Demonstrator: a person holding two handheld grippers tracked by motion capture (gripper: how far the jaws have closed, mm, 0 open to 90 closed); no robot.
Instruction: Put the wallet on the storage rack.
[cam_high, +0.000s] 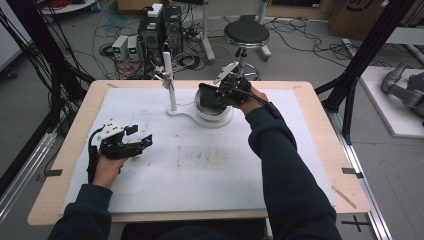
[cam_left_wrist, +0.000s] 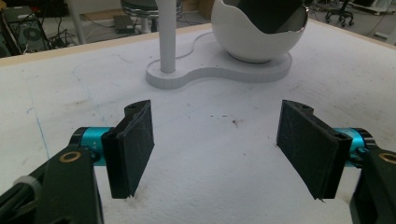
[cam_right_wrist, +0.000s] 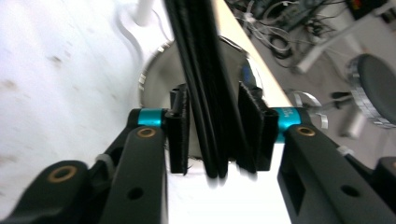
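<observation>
Status: the flat black object (cam_right_wrist: 205, 88), a thin layered slab whose exact kind I cannot tell, stands on edge over the mouth of the white egg-shaped bowl (cam_left_wrist: 243, 42) at the far middle of the bench (cam_high: 90, 95). Its lower part appears to be already inside the bowl; I judge the placing nearly complete, with release and withdrawal of the hand outstanding.

Right claw (cam_right_wrist: 212, 135): jaws partly apart, straddling the slab. A narrow gap shows on at least one side; the picture is blurred, so I judge the grip slack rather than clenched.

Left claw (cam_left_wrist: 219, 154): jaws wide apart, nothing between them, resting low at the near left of the bench, well apart from the bowl.

The bowl sits on a white base with an upright post (cam_high: 170, 82) just beside it.
</observation>
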